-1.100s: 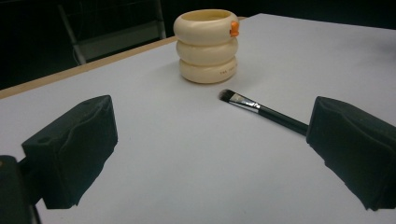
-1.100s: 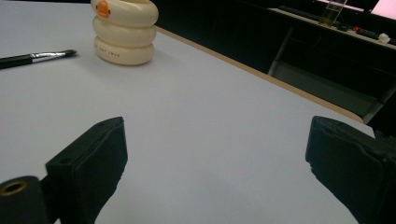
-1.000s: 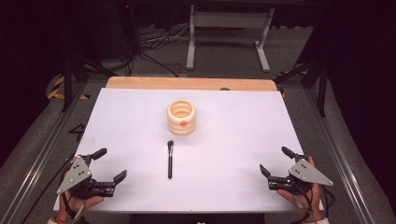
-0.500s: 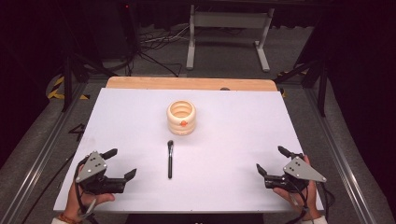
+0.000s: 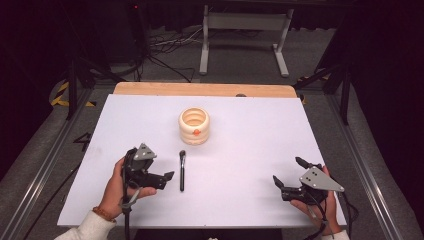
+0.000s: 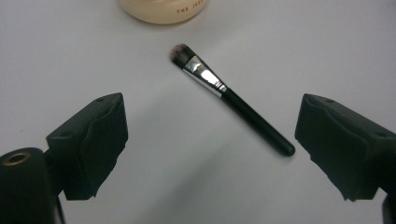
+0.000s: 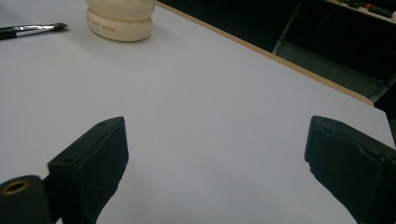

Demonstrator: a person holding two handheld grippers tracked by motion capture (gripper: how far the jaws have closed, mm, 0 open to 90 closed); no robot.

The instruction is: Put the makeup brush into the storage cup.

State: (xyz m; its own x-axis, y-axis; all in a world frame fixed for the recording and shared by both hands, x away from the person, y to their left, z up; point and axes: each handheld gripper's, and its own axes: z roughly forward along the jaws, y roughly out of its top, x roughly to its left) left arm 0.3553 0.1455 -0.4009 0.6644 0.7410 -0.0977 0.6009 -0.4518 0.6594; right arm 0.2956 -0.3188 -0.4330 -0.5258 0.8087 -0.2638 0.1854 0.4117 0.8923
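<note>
Left gripper (image 5: 159, 176) now further in over white table (image 5: 250, 150), just beside brush (image 5: 182, 170), jaws wide.

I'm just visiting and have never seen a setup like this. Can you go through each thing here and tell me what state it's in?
Left gripper: open, holding nothing, aimed at the brush.
Right gripper: open, holding nothing, near the table's right edge.
Makeup brush: lying flat on the white table, untouched, bristles toward the cup.
Cream ribbed cup: standing upright, mouth open; contents cannot be told.
</note>
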